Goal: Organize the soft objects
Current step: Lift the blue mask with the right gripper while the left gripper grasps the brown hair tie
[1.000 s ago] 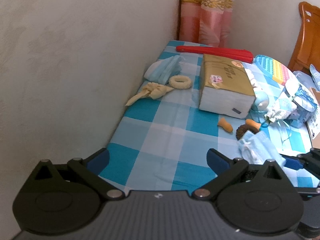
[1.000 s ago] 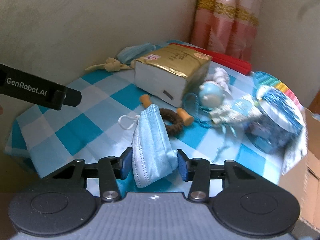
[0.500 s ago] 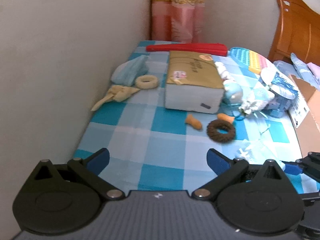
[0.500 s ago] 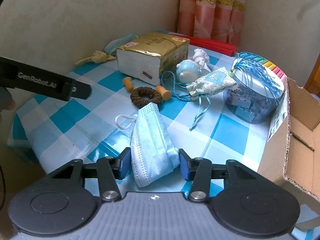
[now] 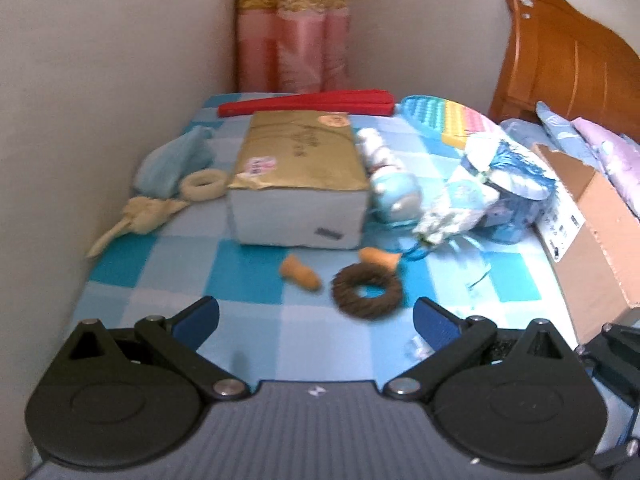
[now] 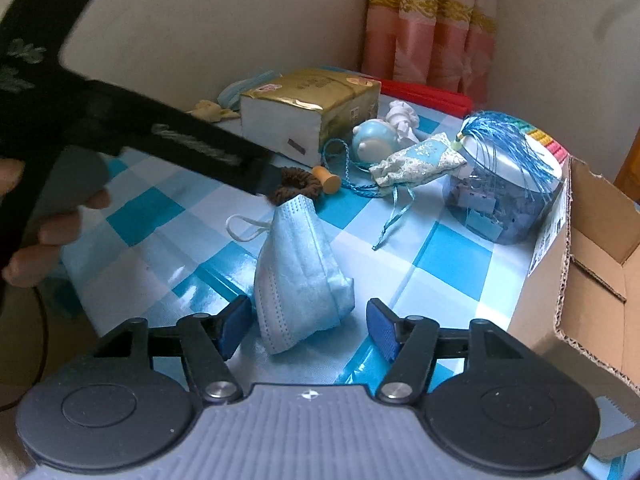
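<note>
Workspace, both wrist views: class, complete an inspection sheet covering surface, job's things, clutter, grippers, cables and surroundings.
Surface: blue-and-white checked tablecloth, crowded at the back.
Job's things: face mask between the right gripper's fingers; brown hair tie and cream hair tie lying on the cloth; open cardboard box at the right edge.
Clutter: tissue pack, blue jar.
Grippers: left gripper open, holding nothing; right gripper open, its right pad clear of the mask.
Cables: thin dark cable at the left edge.
Surroundings: plain walls, pink curtain, wooden headboard.
</note>
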### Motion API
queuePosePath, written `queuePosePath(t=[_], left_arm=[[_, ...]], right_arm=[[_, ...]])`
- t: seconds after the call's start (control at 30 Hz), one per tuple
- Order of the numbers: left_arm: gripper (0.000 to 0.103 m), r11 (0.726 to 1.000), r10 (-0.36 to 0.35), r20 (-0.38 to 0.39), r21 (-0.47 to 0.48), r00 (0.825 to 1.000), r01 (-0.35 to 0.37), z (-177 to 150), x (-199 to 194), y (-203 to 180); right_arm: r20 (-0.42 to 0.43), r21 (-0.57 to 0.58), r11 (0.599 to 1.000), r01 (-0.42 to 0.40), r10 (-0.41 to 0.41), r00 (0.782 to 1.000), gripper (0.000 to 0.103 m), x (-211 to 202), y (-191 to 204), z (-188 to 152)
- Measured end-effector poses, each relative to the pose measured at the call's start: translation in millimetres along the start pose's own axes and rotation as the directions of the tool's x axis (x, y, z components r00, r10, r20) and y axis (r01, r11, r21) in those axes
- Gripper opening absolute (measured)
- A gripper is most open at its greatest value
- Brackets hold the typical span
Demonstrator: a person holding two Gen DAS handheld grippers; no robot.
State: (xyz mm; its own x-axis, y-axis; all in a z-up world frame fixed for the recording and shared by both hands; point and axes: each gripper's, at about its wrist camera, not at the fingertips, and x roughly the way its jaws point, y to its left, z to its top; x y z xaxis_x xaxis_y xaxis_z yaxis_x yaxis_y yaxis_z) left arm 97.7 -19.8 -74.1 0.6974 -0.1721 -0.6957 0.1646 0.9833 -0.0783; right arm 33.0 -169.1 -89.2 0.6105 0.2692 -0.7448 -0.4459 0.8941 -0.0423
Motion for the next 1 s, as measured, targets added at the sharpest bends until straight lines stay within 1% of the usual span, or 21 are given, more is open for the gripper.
queuePosePath(t=[0.07, 0.13, 0.2, 0.27, 0.43, 0.5, 0.6, 0.77, 0.83, 1.0], left_arm=[[0.100, 1.000, -0.020, 0.012, 0.010, 1.000, 0.020, 0.0, 3.6, -6.0], [0.096, 1.000, -0.019, 0.019, 0.021, 1.000, 0.019, -0.1, 7.5, -11.8], [0.085, 0.999, -0.025, 0.019, 0.032, 1.000, 0.024, -0.2, 11.6, -16.5], [0.080, 0.999, -0.030, 0.011, 0.038, 0.999, 0.030, 0.2, 15.6, -19.7], [0.078, 0.998, -0.030, 0.006, 0.048, 1.000, 0.030, 1.1, 22.7, -25.4], [0.069, 0.998, -0.032, -0.002, 0.051, 0.999, 0.032, 1.7, 25.7, -26.3], [0.064, 0.999, -0.033, -0.010, 0.040, 0.999, 0.033, 2.1, 28.3, -25.9], [0.064, 0.999, -0.034, -0.010, 0.040, 0.999, 0.034, 2.6, 30.8, -27.5], [0.064, 0.999, -0.027, -0.011, 0.046, 1.000, 0.027, 3.1, 31.7, -29.1], [0.062, 0.998, -0.036, -0.019, 0.042, 0.999, 0.037, 4.2, 32.8, -31.2]], right_arm=[[0.007, -0.012, 1.000, -0.005, 0.005, 1.000, 0.069, -1.0, 0.2, -1.2], [0.015, -0.017, 1.000, 0.000, 0.001, 1.000, 0.072, -1.3, 0.1, -2.4], [0.019, -0.010, 1.000, -0.008, 0.008, 1.000, 0.072, -1.2, -1.9, -3.4], [0.022, -0.002, 1.000, -0.015, 0.015, 1.000, 0.072, -1.4, -3.7, -4.4], [0.030, -0.005, 1.000, -0.024, 0.024, 0.999, 0.072, -1.8, -4.4, -5.6], [0.031, -0.008, 1.000, -0.026, 0.026, 0.999, 0.072, -2.4, -3.5, -5.5], [0.036, -0.017, 0.999, -0.033, 0.034, 0.999, 0.072, -2.6, -1.3, -4.4], [0.057, -0.044, 0.999, -0.030, 0.032, 0.998, 0.072, -2.3, 0.9, 0.5], [0.058, -0.047, 0.998, -0.033, 0.036, 0.998, 0.072, -0.8, 0.1, 2.6], [0.058, -0.060, 0.998, -0.035, 0.038, 0.998, 0.071, 2.5, -1.1, 5.5]])
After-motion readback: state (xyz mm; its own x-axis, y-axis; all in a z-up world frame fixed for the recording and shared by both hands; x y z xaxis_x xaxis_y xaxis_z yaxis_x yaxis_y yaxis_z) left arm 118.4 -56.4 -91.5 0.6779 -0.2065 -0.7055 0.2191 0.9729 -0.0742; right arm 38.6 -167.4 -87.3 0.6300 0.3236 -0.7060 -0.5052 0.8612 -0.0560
